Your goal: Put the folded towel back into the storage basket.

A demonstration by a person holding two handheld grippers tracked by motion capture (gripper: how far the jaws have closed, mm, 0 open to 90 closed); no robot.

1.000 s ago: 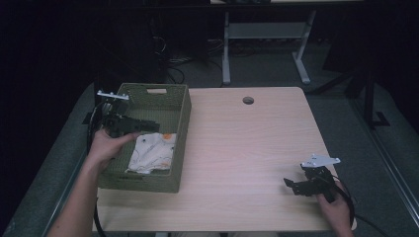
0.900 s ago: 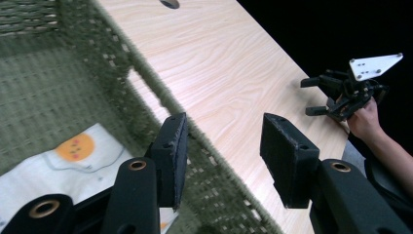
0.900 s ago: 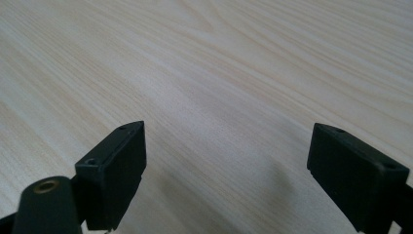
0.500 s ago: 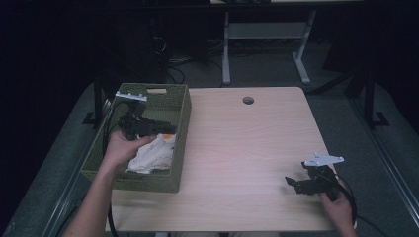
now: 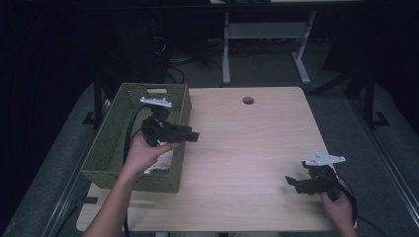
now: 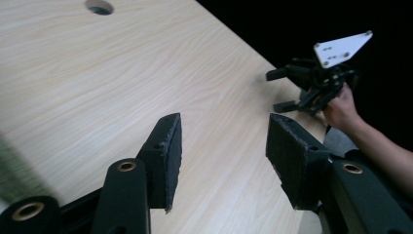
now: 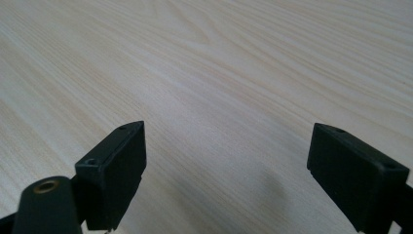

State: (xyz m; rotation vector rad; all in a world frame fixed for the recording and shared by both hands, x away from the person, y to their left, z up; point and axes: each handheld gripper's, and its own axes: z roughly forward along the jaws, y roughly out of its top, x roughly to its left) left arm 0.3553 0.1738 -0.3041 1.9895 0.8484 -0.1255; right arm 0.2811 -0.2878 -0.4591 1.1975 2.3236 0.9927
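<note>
My left gripper (image 5: 191,136) hangs over the right rim of the green woven basket (image 5: 106,148) and points right across the table. Its jaws have just been opening, and in the left gripper view this gripper (image 6: 221,151) stands open with only bare wood between the pads. A white packet (image 5: 160,163) lies in the basket, partly hidden under the hand. My right gripper (image 5: 292,181) rests low near the table's front right corner, open and empty. From the left gripper view the right gripper (image 6: 287,90) is farther off. Its own view shows that gripper (image 7: 226,165) wide open above the wood.
The light wooden table (image 5: 247,148) has a round cable hole (image 5: 248,100) near its far edge. The basket takes up the table's left side. A metal desk frame (image 5: 267,34) stands on the dark floor beyond. Cables trail from both grippers.
My left hand has come up out of the basket and moved right, across its right rim, and its jaws stand wider. The right gripper has stayed put.
</note>
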